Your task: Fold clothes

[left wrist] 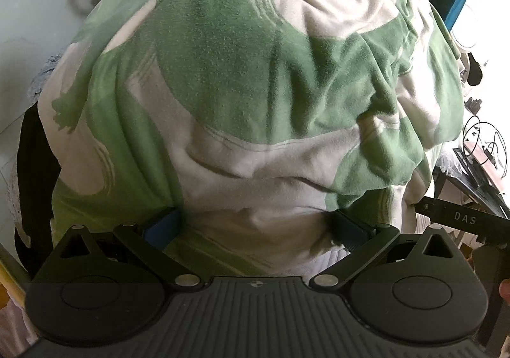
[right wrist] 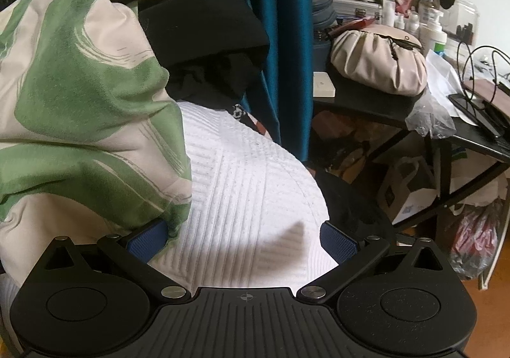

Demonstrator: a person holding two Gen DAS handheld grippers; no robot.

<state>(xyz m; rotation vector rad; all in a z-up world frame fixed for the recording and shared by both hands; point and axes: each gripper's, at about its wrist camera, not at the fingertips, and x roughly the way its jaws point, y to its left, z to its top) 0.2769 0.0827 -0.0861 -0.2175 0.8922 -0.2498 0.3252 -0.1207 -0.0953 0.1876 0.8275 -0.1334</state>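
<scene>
A green and white patterned garment [left wrist: 242, 77] fills the left wrist view, crumpled and bulging. My left gripper [left wrist: 255, 229] is open, its blue pads spread wide, with the garment's lower edge lying between them. In the right wrist view the same garment [right wrist: 79, 96] is heaped at the left on a white textured bed cover [right wrist: 248, 186]. My right gripper [right wrist: 242, 241] is open; its left pad [right wrist: 148, 241] touches the garment's bottom edge, and its right pad [right wrist: 338, 245] is over the bed's edge.
A black garment [right wrist: 204, 39] lies behind the heap. A teal curtain [right wrist: 280, 23] hangs beyond the bed. A black desk [right wrist: 382, 103] at the right holds a beige pouch [right wrist: 379, 61], bottles and cables. Bags sit on the floor under it.
</scene>
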